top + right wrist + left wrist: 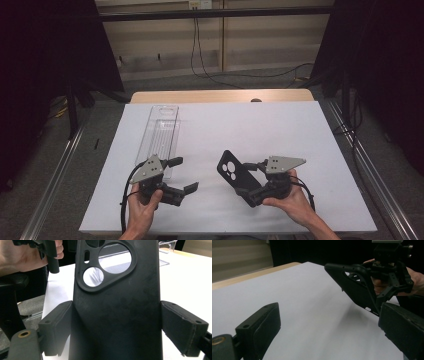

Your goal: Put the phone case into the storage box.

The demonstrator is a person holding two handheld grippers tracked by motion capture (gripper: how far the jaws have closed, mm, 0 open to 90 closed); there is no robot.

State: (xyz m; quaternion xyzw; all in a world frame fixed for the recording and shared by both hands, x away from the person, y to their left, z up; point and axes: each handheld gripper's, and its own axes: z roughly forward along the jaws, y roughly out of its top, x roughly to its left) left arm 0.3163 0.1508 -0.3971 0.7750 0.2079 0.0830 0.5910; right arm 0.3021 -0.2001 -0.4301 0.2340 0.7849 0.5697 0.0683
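A black phone case [230, 169] with round camera cut-outs is held tilted above the white sheet, my right gripper [247, 181] shut on its long edges. In the right gripper view the case [117, 302] stands upright between both pads of the right gripper [116, 322], which touch its sides. My left gripper [183, 174] hovers to the left of the case, open with nothing between its fingers. In the left gripper view the left gripper [329, 322] points towards the case [354, 287] and the right gripper [392, 277] holding it.
A clear plastic tray [160, 132] lies on the white sheet [280, 130] just beyond the left gripper, and shows far off in the right gripper view [166, 245]. The wooden table edge [220, 96] runs along the far side. Dark curtains flank the table.
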